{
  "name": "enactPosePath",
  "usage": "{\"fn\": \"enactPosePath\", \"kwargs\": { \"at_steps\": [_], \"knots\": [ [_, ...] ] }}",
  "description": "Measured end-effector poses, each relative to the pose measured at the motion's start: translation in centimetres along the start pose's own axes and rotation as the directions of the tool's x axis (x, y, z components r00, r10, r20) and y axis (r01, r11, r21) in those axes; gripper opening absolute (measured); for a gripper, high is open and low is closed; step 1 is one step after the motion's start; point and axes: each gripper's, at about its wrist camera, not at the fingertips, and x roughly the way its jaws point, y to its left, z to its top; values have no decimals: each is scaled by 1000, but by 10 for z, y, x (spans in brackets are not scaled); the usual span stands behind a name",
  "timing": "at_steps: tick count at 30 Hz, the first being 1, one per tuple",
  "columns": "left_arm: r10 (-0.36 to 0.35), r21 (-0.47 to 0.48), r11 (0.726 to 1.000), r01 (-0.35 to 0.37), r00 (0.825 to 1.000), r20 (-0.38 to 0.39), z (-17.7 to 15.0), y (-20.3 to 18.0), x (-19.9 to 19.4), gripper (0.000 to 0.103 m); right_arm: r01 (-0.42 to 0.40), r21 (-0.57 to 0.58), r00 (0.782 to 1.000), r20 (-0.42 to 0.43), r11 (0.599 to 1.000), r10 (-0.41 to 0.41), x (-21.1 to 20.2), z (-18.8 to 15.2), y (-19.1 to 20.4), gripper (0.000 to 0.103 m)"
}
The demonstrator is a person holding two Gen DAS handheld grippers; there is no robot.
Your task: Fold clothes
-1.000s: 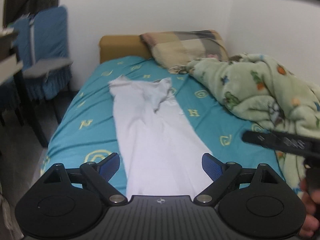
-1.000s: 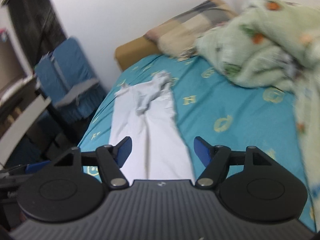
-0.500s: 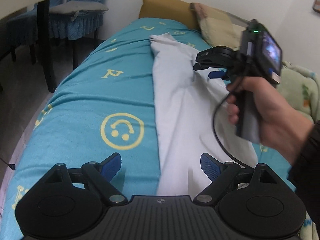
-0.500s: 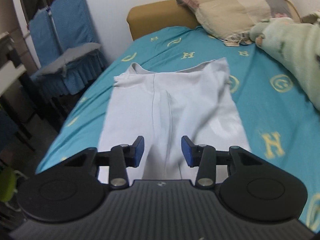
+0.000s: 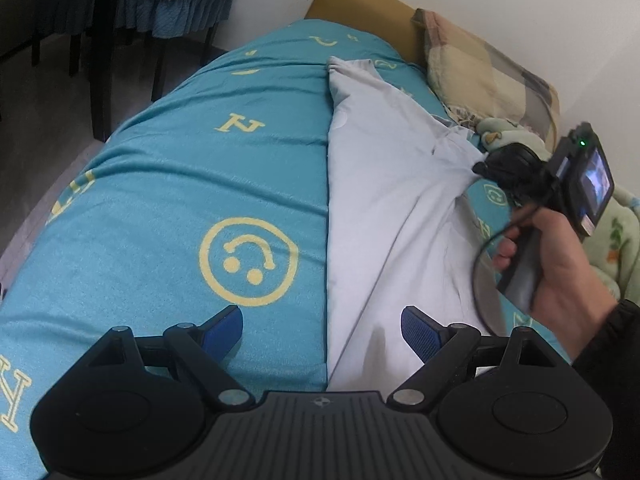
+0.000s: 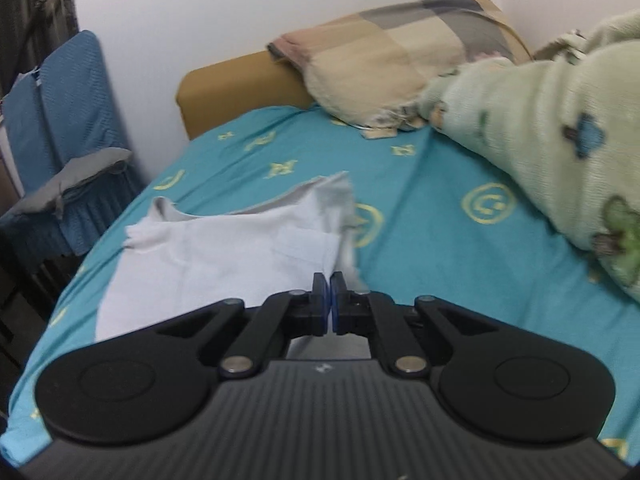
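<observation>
the left gripper (image 5: 322,330) hung low over the near end of the bed (image 5: 168,184), its 2 fingers (image 5: 224,326) spread wide and holding nothing. the near hem of the white garment (image 5: 380,184) lay right between them, a little toward 1 o'clock. from there the garment's long axis ran up the bed toward 12 o'clock, its left edge a straight line along the teal sheet.

farther up, at 2 o'clock, a hand (image 5: 560,280) held the right gripper (image 6: 330,300), its fingers pressed together on the garment's right edge and lifting it clear of the sheet. in the right wrist view the cloth spread from the pinch toward 10 o'clock. so the right gripper had the far side edge and the left was nearer the hem. beyond lay a pillow (image 6: 392,52) and a green blanket (image 6: 552,136).
</observation>
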Motion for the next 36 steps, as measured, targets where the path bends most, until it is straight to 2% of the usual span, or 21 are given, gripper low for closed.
{"fn": "enactPosePath", "kwargs": {
  "at_steps": [2,4,6,8,10,12,14,17,21,25,27,28,32,34,35,36],
  "knots": [
    [-11,-2,1000,11,1000,-23,0,1,3,88,4,25,999,-37,1000,-3,-9,-1,-13,12],
    [-28,-24,999,27,998,-53,0,3,7,88,8,50,997,-74,999,-5,-18,-3,-27,23],
    [-47,-43,998,43,996,-81,-1,5,9,88,-8,87,995,-102,996,16,-45,-8,-36,57],
    [-72,-64,996,66,992,-100,-2,7,9,88,-34,123,988,-144,992,52,-84,-19,-44,73],
    [-95,-87,993,85,989,-117,-4,9,6,88,-58,160,979,-185,985,88,-122,-31,-53,74],
    [-109,-107,990,95,984,-141,-9,11,3,88,-68,177,958,-263,982,113,-155,-50,-59,74],
    [-124,-126,987,104,979,-164,-14,12,1,88,-71,184,926,-353,980,133,-185,-72,-65,74],
    [-135,-139,984,107,970,-204,-27,14,-6,85,-71,210,863,-477,975,165,-227,-105,-75,74],
    [-140,-177,980,91,948,-286,-53,18,-16,84,-3,335,797,-568,942,205,-247,-143,-96,74],
    [-99,-180,983,46,950,-297,-74,19,-31,84,30,396,774,-590,918,230,-252,-155,-103,73],
    [-89,-180,983,33,946,-311,-84,18,-37,84,44,334,777,-604,941,178,-249,-157,-97,73],
    [-88,-183,983,30,944,-319,-90,17,-39,84,51,306,771,-617,951,157,-246,-159,-94,73],
    [-107,-191,981,40,929,-354,-113,10,-47,83,28,222,728,-672,975,132,-239,-166,-83,75],
    [-102,-188,982,34,926,-365,-120,7,-51,75,-9,212,696,-700,977,159,-243,-170,-75,75],
    [-100,-193,981,29,924,-368,-122,8,-52,63,-38,204,679,-713,978,175,-246,-173,-69,74],
    [-99,-200,980,25,923,-372,-123,8,-52,52,-64,193,665,-723,979,186,-250,-177,-63,68]
  ]
}}
